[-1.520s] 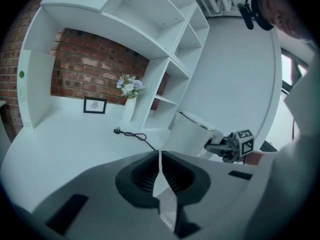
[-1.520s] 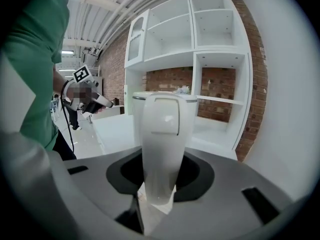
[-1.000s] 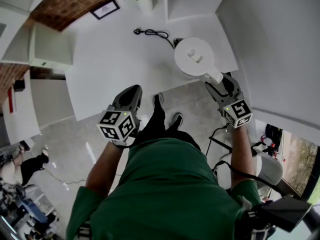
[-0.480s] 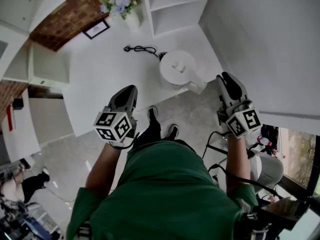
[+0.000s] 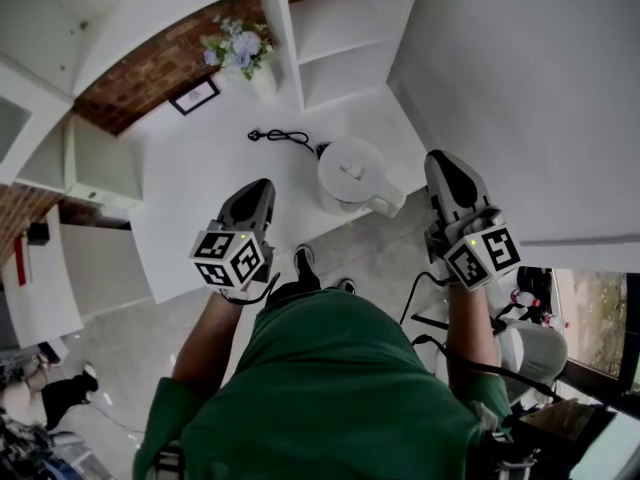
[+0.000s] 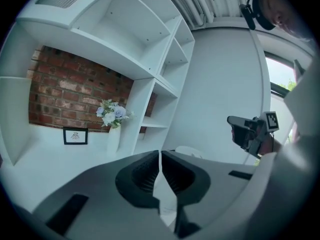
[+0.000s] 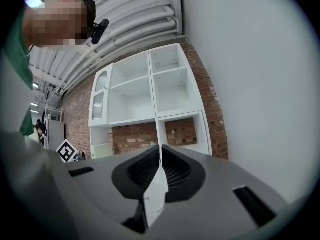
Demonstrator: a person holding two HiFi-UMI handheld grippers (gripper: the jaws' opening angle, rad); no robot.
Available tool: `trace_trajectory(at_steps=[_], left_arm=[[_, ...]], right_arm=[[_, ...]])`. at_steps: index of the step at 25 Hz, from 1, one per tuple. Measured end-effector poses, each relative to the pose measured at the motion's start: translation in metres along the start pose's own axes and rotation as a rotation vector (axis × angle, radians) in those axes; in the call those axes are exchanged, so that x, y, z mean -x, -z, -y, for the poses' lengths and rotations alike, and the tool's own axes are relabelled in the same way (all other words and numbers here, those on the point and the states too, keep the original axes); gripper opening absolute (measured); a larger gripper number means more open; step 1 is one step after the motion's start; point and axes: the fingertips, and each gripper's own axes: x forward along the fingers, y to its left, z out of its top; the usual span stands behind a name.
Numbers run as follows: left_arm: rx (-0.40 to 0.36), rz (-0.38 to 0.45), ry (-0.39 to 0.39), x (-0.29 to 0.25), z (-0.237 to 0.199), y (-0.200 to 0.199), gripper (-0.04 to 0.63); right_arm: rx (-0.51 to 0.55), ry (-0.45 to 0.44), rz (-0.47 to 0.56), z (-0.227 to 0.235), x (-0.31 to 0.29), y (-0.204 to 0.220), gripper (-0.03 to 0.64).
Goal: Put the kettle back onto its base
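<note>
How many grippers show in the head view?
2. The left gripper is left of the kettle; the right gripper is right of it. None seems hidden.

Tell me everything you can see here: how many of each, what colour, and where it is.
kettle: one, white, on the table near its front edge
cord: one, black, on the table, running to the kettle
table: one, white, in front of the brick wall
vase: one, white, holding pale flowers, at the table's back
picture frame: one, black, left of the vase
shelf unit: one, white, right of the vase
brick wall: one, red-brown, behind the table
shoes: two, black, on the grey floor
shirt: one, green
left hand-held gripper: one, dark grey, jaws shut, nothing held
right hand-held gripper: one, dark grey, jaws just closed, nothing between them
</note>
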Motion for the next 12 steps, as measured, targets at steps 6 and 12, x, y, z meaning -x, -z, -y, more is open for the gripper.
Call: trace_trajectory(at_steps=[6, 12], left_arm=[[0.002, 0.036, -0.006, -0.006, -0.014, -0.018, 0.026], [0.001, 0.044, 0.000, -0.013, -0.022, -0.027, 0.026]], right_arm=[[0.120, 0.017, -0.004, -0.003, -0.011, -0.015, 0.034], [0.130, 0.031, -0.008, 0.002, -0.017, -0.020, 0.034]])
